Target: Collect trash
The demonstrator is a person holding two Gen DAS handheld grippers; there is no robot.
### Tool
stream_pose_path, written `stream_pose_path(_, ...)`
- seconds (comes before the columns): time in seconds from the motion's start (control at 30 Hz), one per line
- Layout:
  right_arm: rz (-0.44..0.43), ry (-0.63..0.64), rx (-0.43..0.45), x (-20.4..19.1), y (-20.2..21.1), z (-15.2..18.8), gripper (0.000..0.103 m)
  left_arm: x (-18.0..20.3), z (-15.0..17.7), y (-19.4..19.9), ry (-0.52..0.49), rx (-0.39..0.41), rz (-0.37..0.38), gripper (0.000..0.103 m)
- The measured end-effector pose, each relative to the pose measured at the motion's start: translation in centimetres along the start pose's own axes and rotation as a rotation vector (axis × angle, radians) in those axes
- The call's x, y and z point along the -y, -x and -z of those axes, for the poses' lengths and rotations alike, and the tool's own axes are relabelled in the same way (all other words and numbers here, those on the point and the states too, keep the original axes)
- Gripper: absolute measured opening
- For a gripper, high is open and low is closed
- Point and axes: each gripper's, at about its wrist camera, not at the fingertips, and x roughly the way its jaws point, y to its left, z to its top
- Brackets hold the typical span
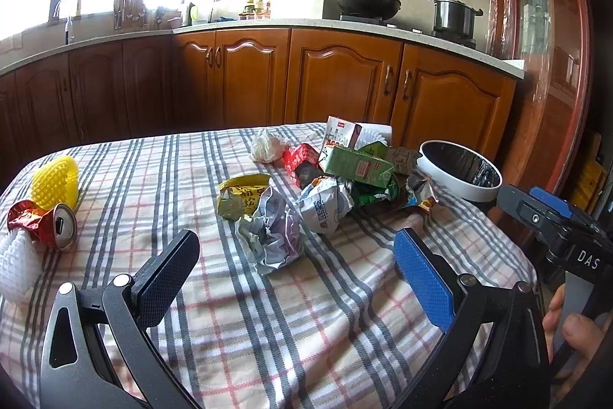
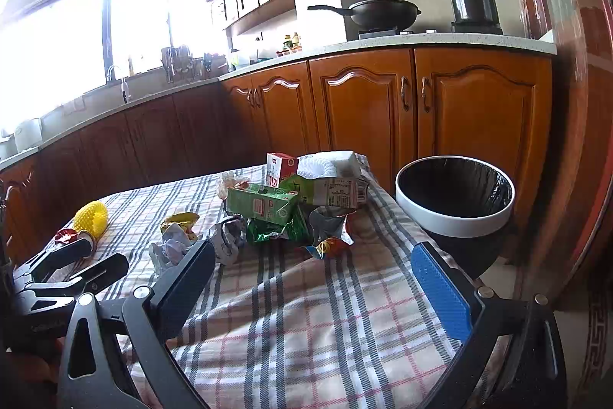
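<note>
Nothing looks collected yet: the trash sits in a loose heap on the plaid-clothed worktop [image 1: 306, 313], ahead of both hand-held grippers. A crumpled white-and-lilac paper ball [image 1: 274, 236] lies just beyond the left hand-held gripper [image 1: 295, 265], whose jaws stand wide apart and empty. Past it are a green drink carton [image 1: 358, 165], a yellow wrapper [image 1: 241, 194] and a red crushed can [image 1: 49, 223] far to its left. The right hand-held gripper [image 2: 314, 280] is likewise spread open, holding nothing. Forward and to its right stands the round white-rimmed bin with a black liner [image 2: 454, 213], beside the worktop's edge; what shows of its inside looks empty, so I'd judge the whole job remains.
</note>
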Motion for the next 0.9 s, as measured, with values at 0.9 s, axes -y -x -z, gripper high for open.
stream_pose_path(0.9, -0.035, -0.056, -0.061, 1.8, -2.7, 0.1, 0.103, -1.4, -0.1, -3.7, 0.047, -0.106, -0.031, 0.103)
